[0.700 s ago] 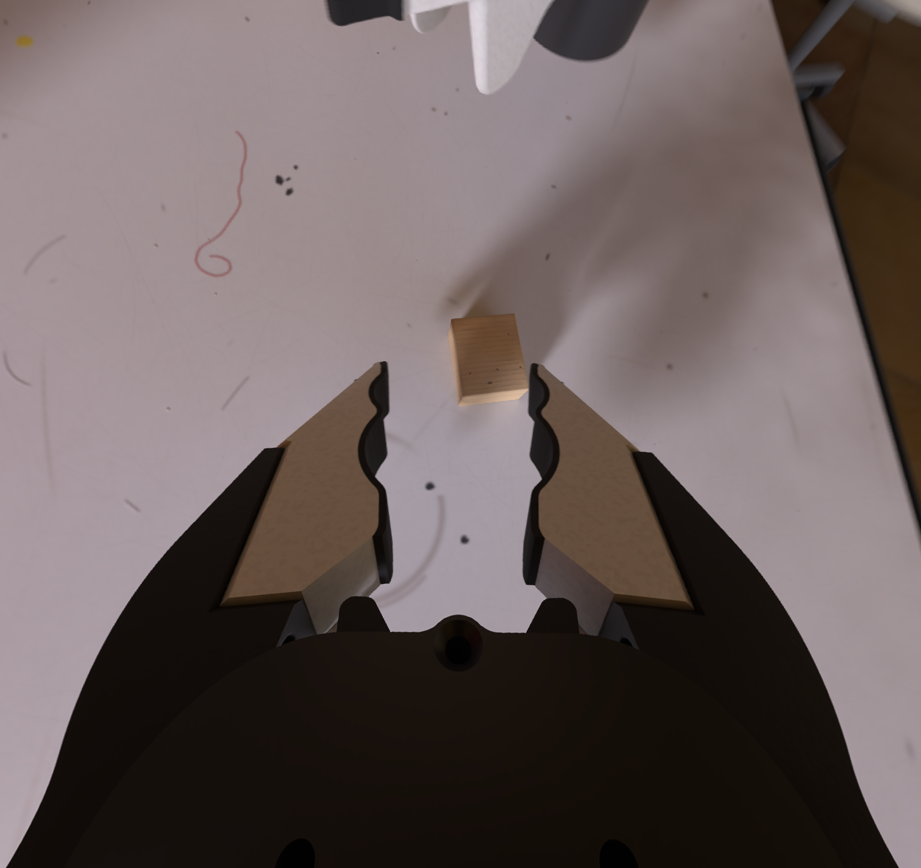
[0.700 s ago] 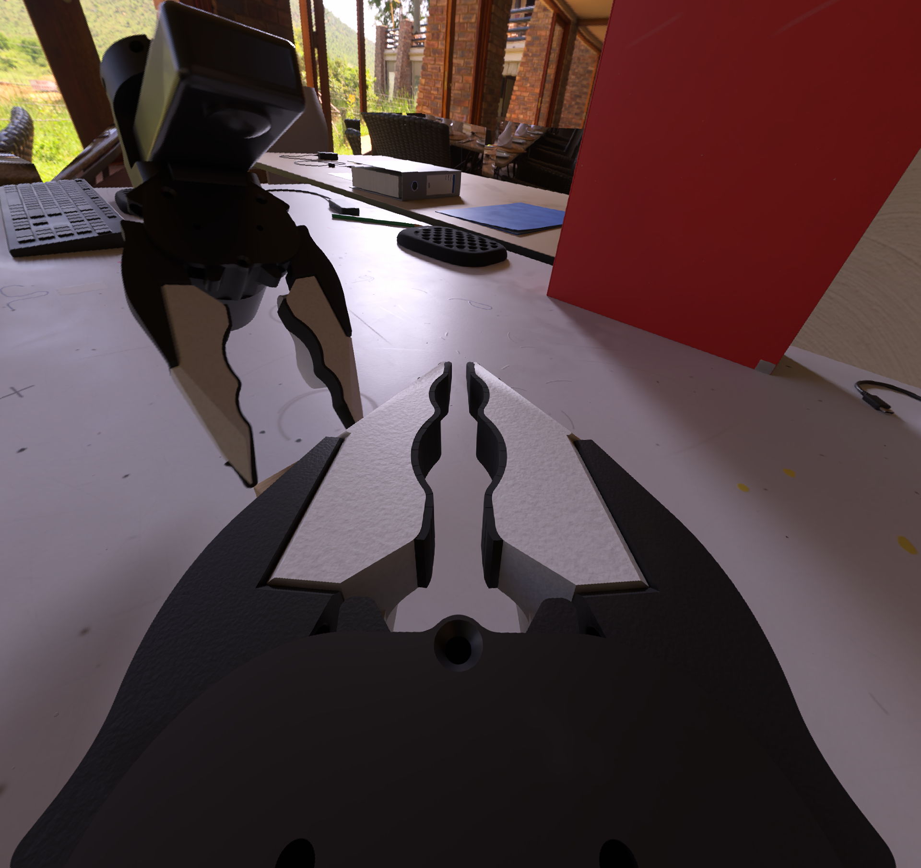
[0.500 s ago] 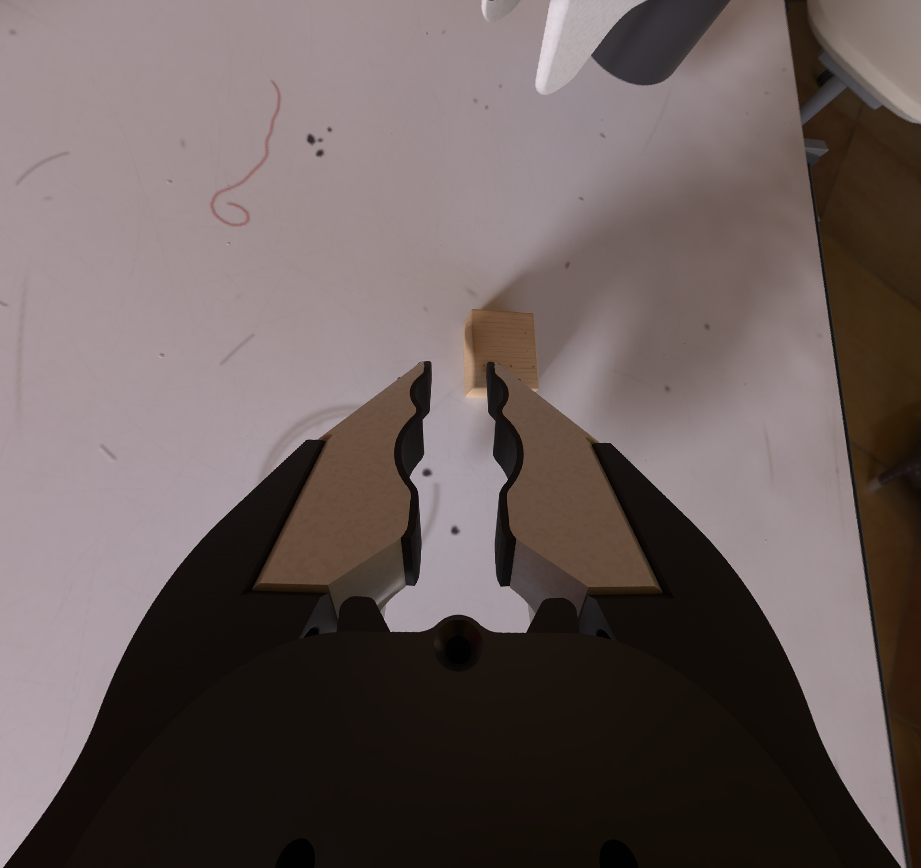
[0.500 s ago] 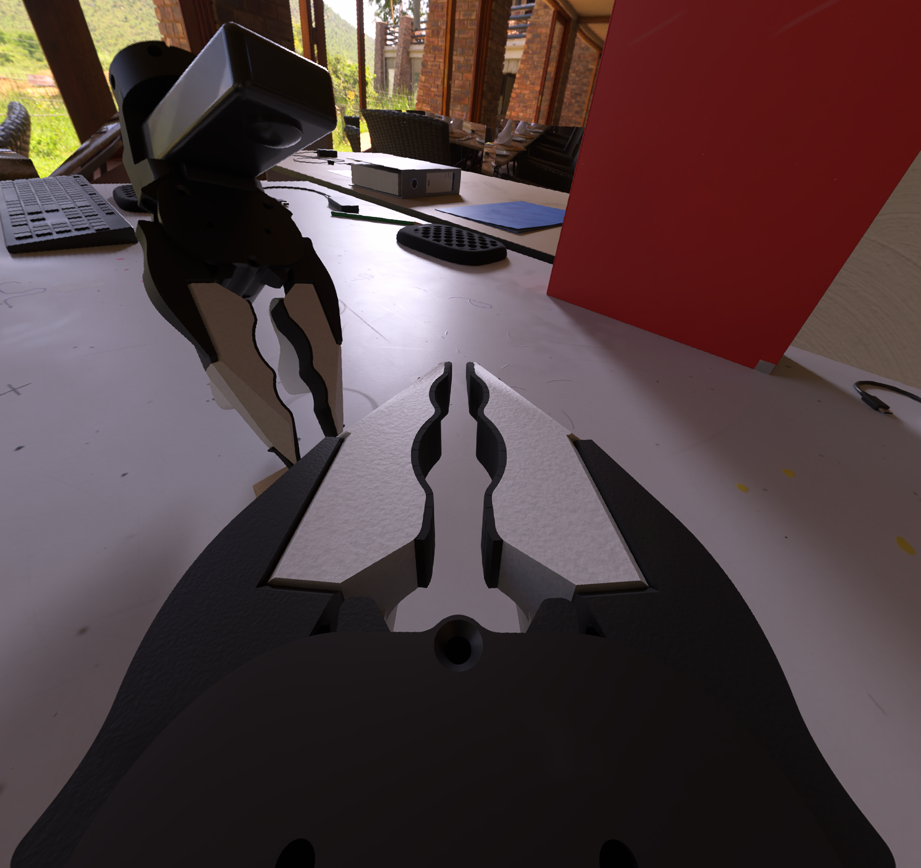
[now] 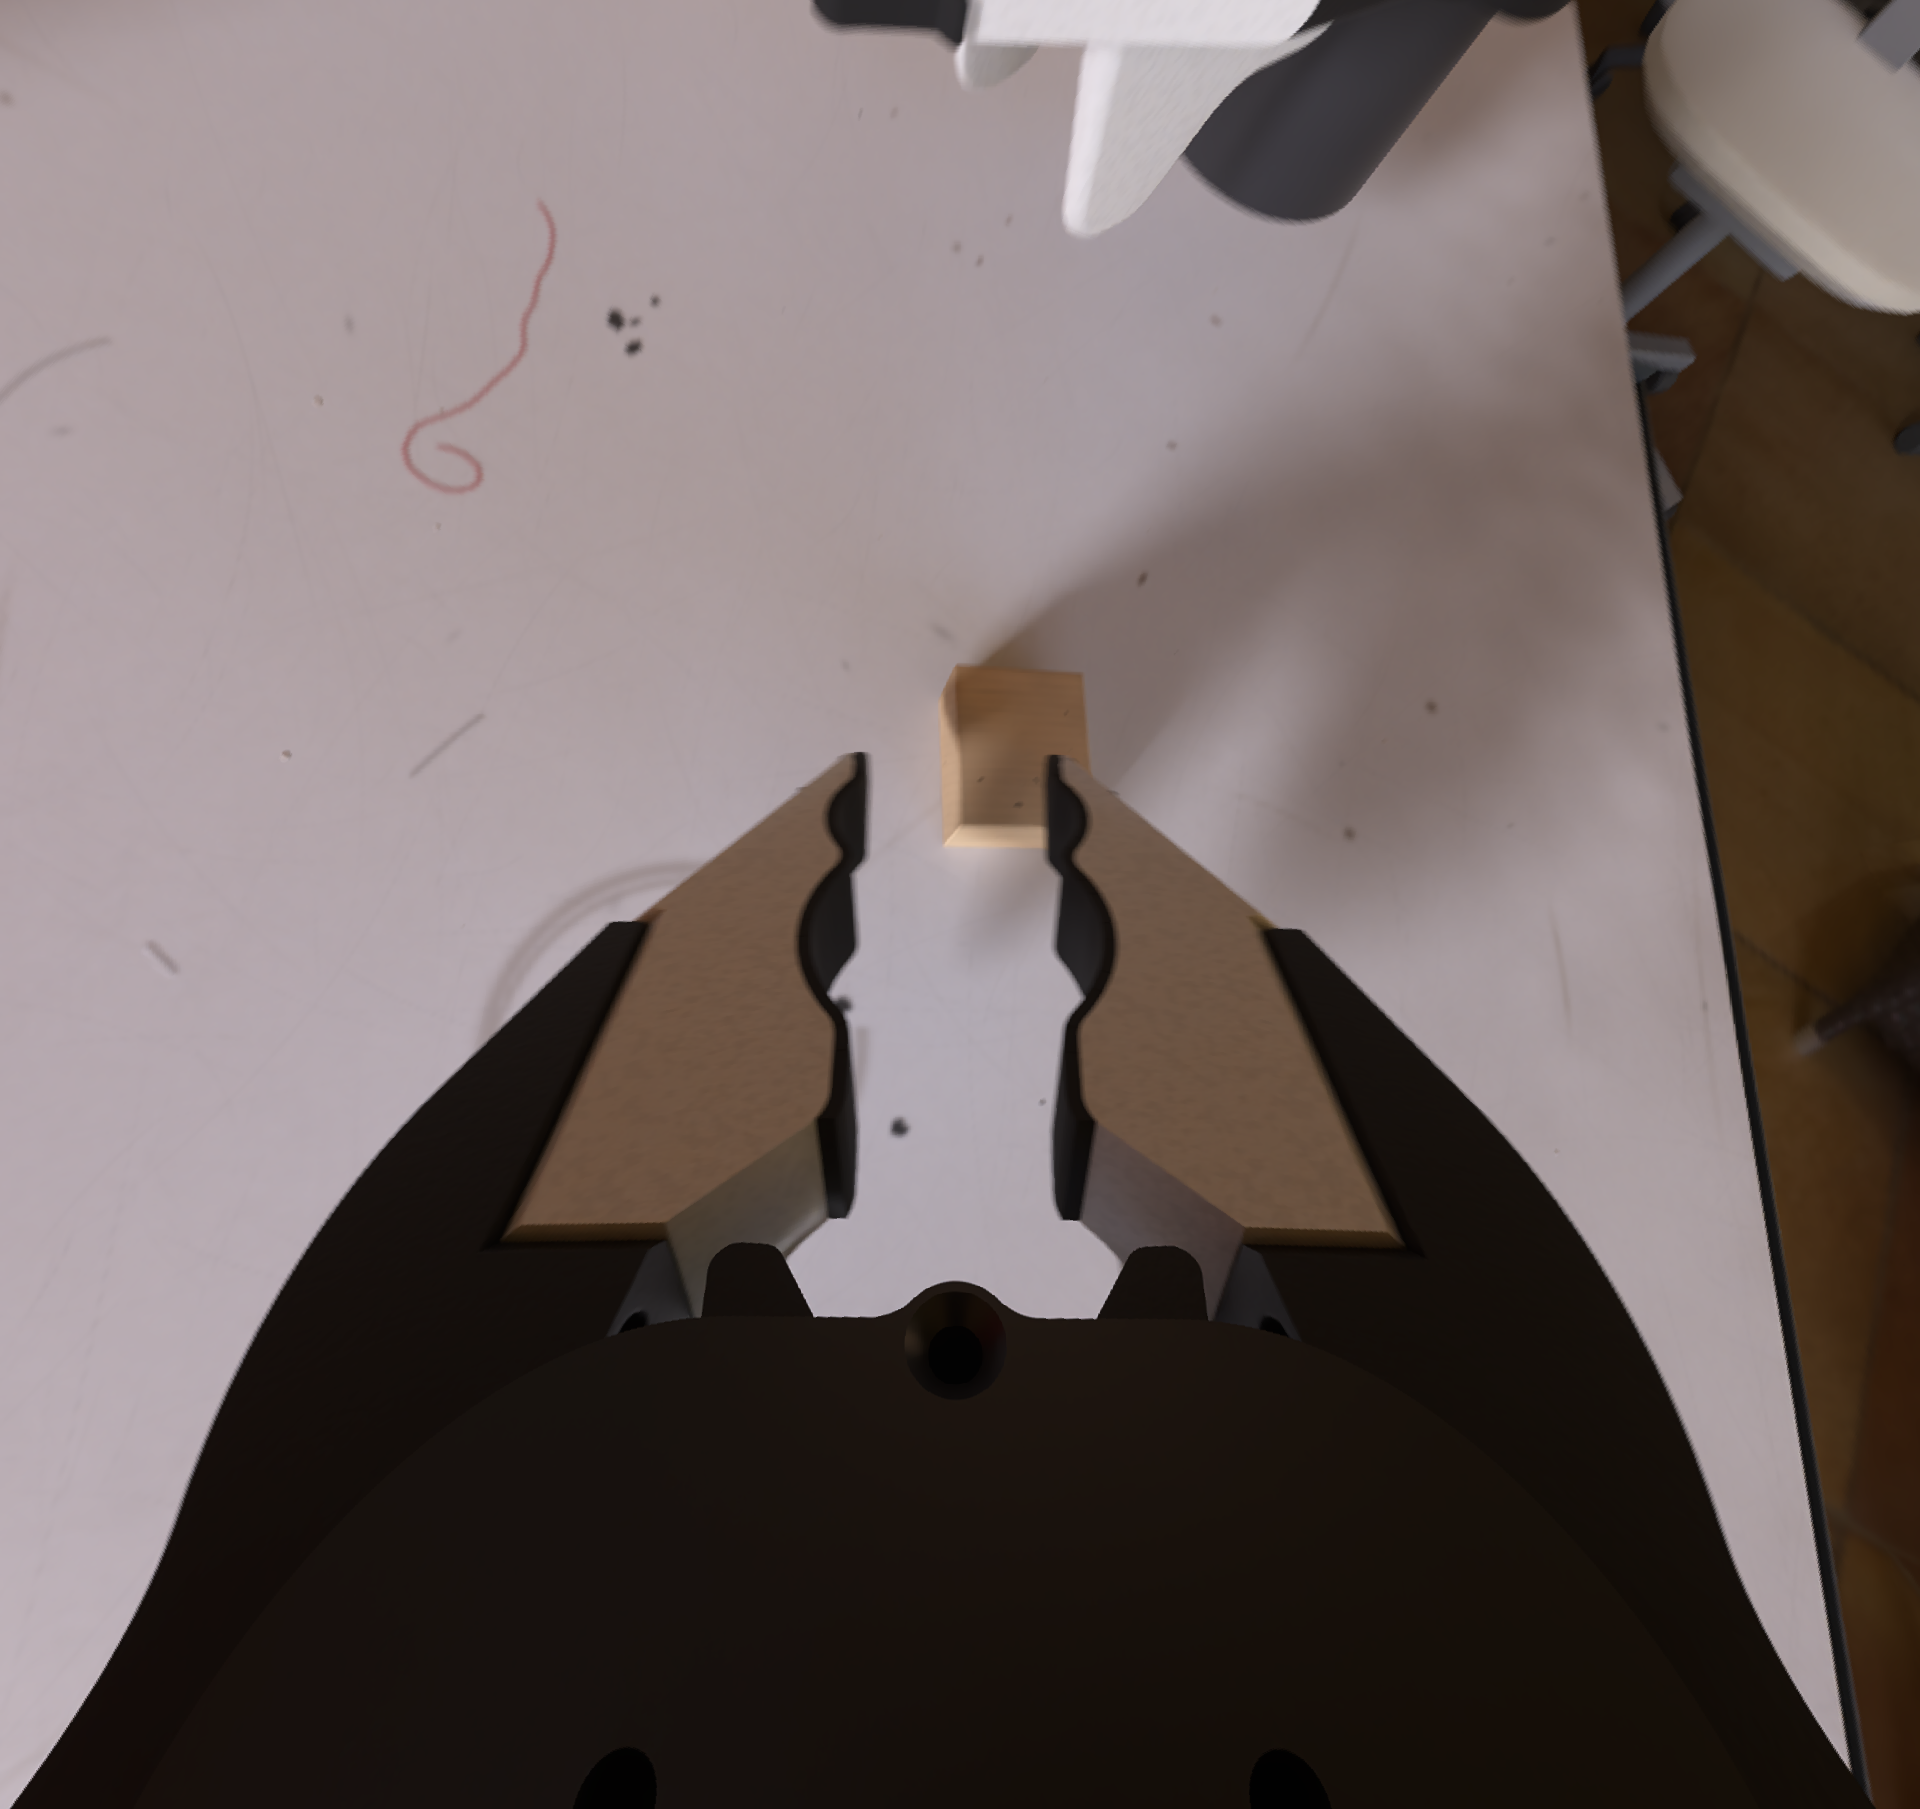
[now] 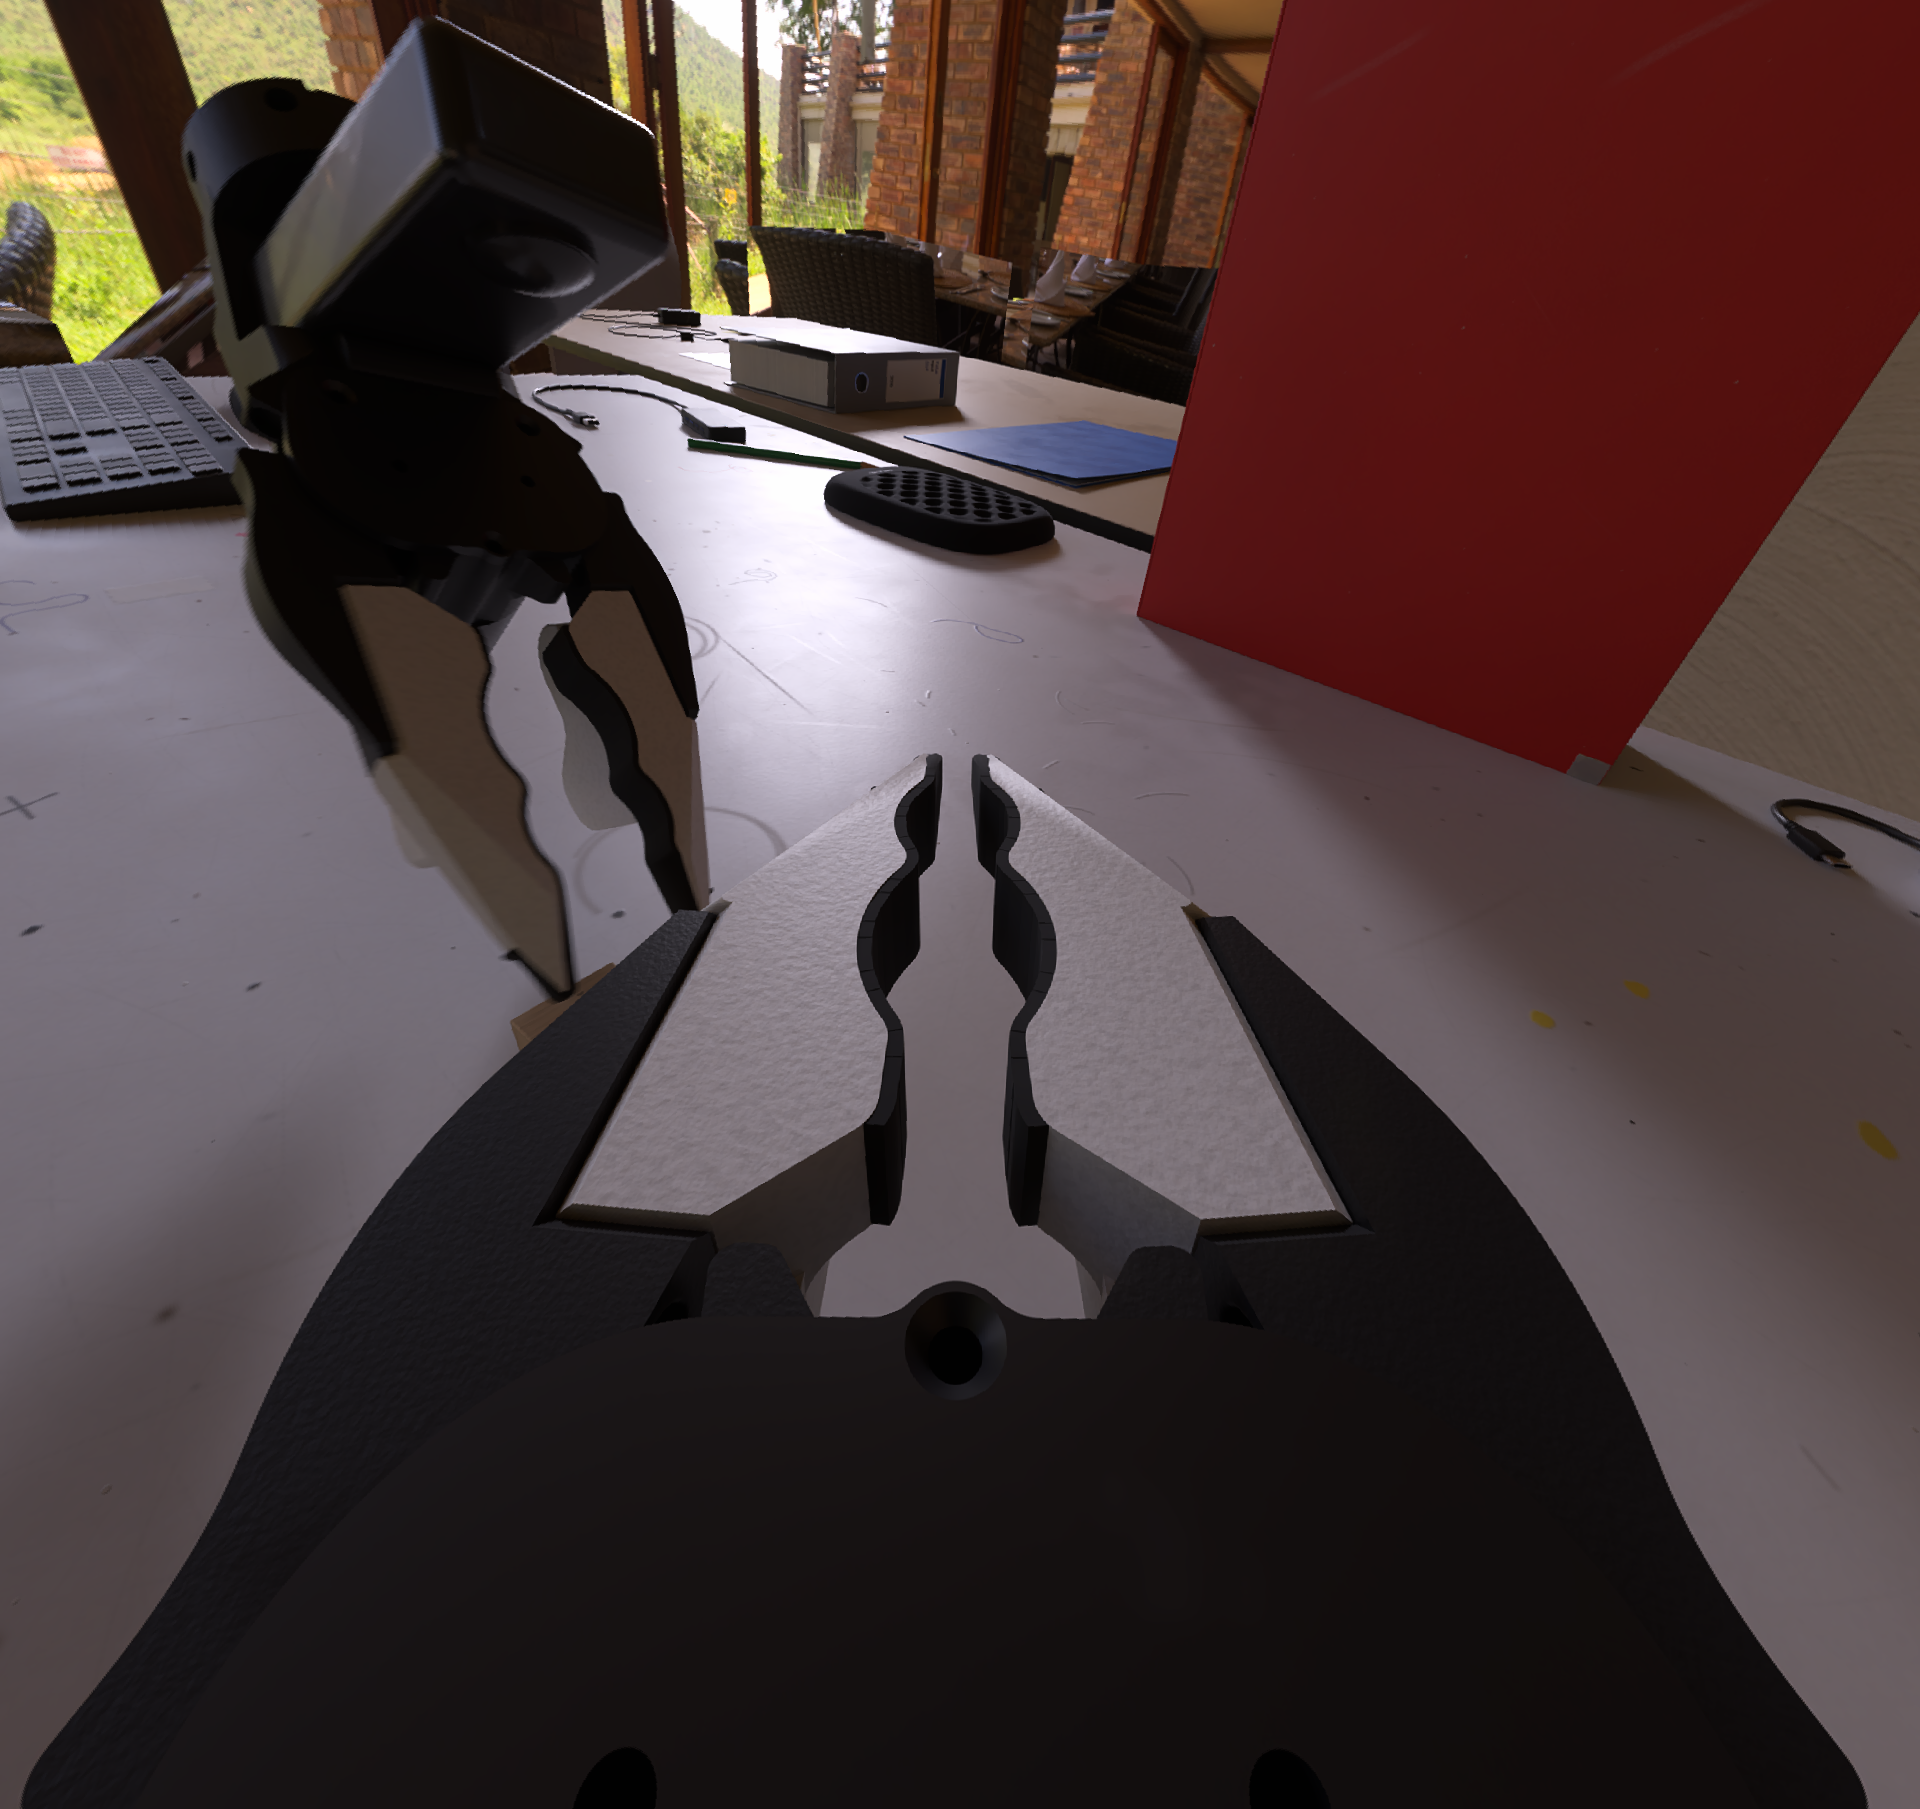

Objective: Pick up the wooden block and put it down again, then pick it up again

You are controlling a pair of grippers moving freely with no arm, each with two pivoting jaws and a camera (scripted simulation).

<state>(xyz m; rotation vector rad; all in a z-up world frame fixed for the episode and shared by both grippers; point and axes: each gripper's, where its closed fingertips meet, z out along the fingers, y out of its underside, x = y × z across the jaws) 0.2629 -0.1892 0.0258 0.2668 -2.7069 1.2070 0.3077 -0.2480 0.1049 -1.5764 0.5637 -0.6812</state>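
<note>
I count two hand-held grippers, one wooden block and one desk.

The left hand-held gripper (image 5: 954, 772) has a smooth dark body and two tan, cardboard-like fingers (image 5: 727, 1011) with wavy black inner edges. Its jaws stand apart, nothing between them. It points down at the desk (image 5: 312, 824), a pale, matt surface marked with scratches, dark specks and one red squiggle (image 5: 488, 377).

The wooden block (image 5: 1003, 757) is single, small, box-shaped, light in colour with a fine grain. It lies flat on the desk just past the left fingertips, in line with the gap and slightly toward the right finger, which covers one of its near corners. I cannot tell whether that finger touches it. In the right wrist view only a corner of the block (image 6: 545, 1016) shows, beneath the left hand-held gripper (image 6: 623, 928).

The right hand-held gripper (image 6: 957, 767) has a grainy black body and two white, rough-textured fingers (image 6: 769, 1032) with the same wavy black edges. Its jaws are nearly together, a narrow slit between them, holding nothing. It sits well apart from the block, above the desk.

Further back I note one flat red board (image 6: 1507, 305) standing tilted, one black keyboard (image 6: 104, 440), one black oval perforated pad (image 6: 940, 507), one blue sheet (image 6: 1049, 450), one grey box (image 6: 842, 372) and one black cable (image 6: 1839, 834).
</note>
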